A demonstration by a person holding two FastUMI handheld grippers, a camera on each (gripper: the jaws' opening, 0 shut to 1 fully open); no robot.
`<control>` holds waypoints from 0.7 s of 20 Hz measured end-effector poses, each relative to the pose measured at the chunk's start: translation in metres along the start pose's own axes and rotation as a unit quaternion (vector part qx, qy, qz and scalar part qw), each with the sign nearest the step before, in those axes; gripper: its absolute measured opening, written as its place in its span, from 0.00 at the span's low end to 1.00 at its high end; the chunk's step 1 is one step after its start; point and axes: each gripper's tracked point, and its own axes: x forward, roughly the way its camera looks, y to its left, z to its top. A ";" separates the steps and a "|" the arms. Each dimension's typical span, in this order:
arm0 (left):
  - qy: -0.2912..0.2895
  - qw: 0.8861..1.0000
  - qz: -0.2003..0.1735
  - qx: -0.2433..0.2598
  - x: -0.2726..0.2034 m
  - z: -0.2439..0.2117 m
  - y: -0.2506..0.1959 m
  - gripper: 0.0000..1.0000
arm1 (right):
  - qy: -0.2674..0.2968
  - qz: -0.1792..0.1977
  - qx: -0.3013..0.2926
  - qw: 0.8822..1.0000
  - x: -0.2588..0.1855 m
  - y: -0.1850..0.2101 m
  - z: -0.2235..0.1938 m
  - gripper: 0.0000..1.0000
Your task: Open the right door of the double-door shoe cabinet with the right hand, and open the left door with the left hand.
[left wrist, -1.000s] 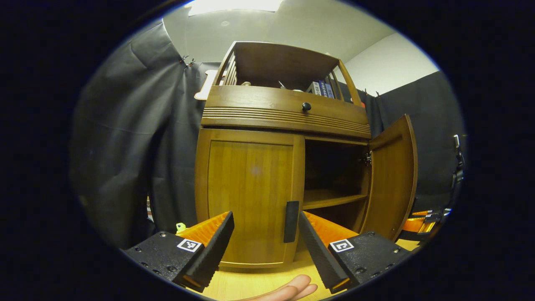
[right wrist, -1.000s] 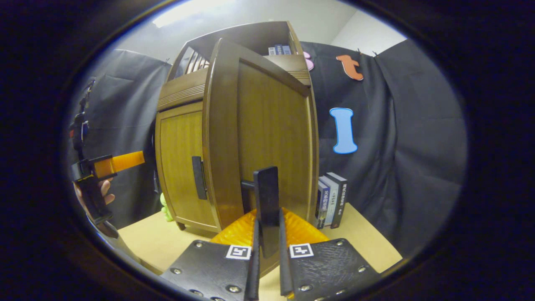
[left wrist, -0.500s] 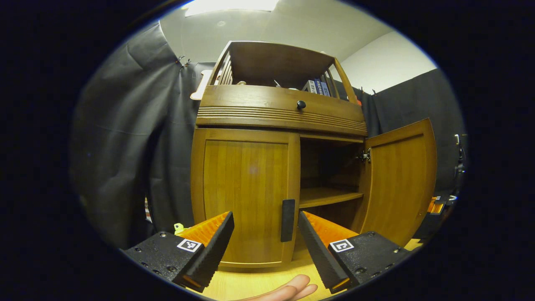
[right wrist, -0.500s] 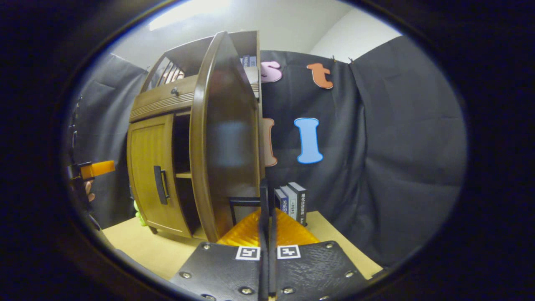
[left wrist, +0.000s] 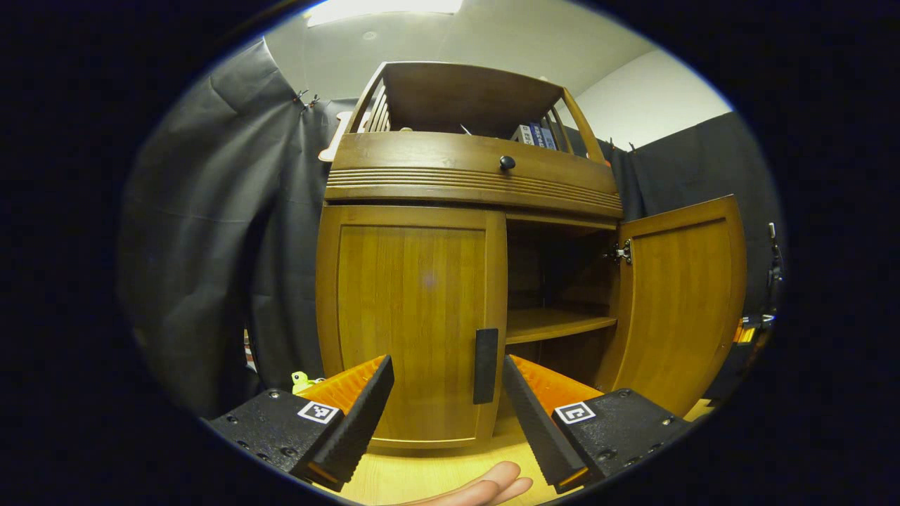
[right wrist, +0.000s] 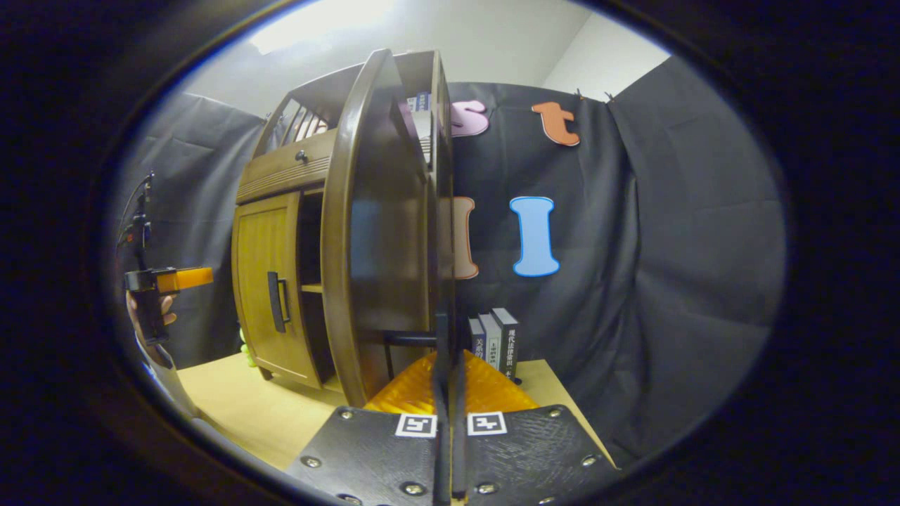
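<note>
In the left gripper view the wooden shoe cabinet point(left wrist: 422, 176) stands just ahead. Its left door point(left wrist: 411, 316) is closed, with a dark upright handle point(left wrist: 485, 365) at its right edge. My left gripper point(left wrist: 446, 383) is open; the handle shows between its fingers, a little farther off and untouched. The right door point(left wrist: 678, 302) stands swung wide open, baring an inner shelf point(left wrist: 555, 323). In the right gripper view that right door point(right wrist: 373, 232) is seen nearly edge-on, and my right gripper point(right wrist: 450, 372) is shut on its thin dark handle point(right wrist: 443, 337). The left gripper point(right wrist: 169, 281) shows far left, held by a hand.
A drawer with a round knob point(left wrist: 506, 163) sits above the doors, and books stand on the top shelf. More books point(right wrist: 496, 341) stand on the table point(right wrist: 260, 414) behind the open door. A small green toy point(left wrist: 302, 381) lies left of the cabinet. Fingers point(left wrist: 492, 488) show below my left gripper.
The right door has swung from part open to wide open, my right gripper staying shut on its handle. The left gripper has stayed open and almost still before the left handle.
</note>
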 end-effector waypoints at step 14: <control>0.074 0.997 0.003 0.010 0.037 -0.059 -0.033 0.96 | -0.055 -0.090 -0.016 0.994 -0.114 -0.005 0.011 0.97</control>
